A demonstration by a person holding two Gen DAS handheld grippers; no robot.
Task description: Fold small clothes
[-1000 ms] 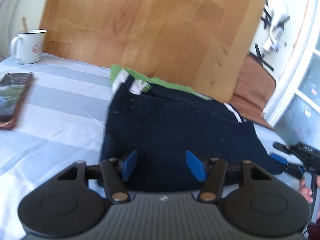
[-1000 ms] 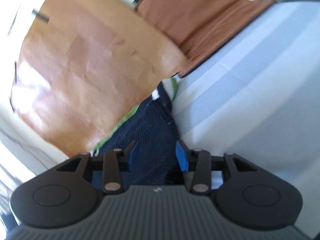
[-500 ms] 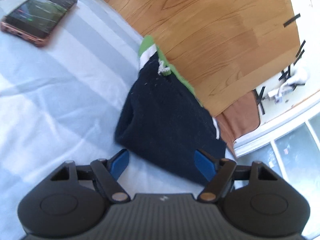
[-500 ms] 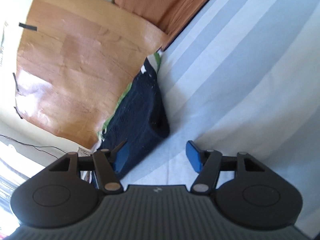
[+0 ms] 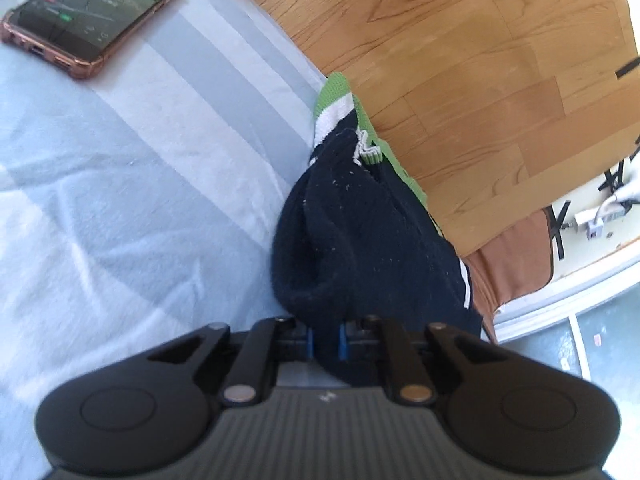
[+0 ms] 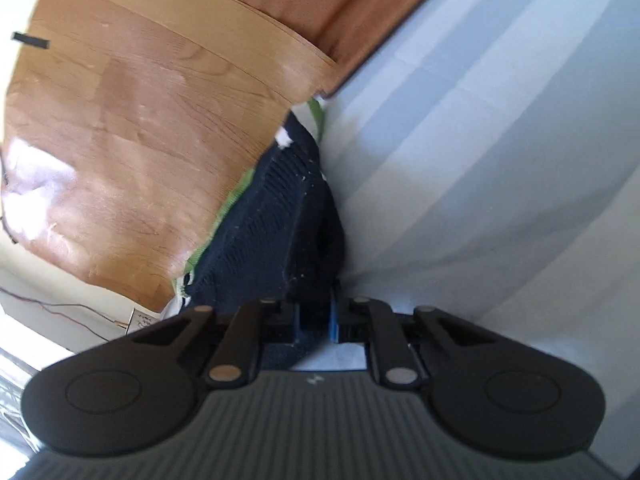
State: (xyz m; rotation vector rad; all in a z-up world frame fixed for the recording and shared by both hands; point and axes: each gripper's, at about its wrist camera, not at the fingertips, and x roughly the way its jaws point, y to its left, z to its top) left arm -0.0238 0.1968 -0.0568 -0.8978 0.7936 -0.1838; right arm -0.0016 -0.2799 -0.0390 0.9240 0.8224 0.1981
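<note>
Left wrist view alone shows phone [image 5: 90,16]; both grippers' jaws clamped on navy knit garment [image 5: 368,236] [image 6: 280,236].

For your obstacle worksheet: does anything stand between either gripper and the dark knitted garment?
Nothing visible does. The left gripper is shut on the near edge of the navy garment, and the right gripper pinches its edge too. The phone lies apart on the striped sheet.
</note>
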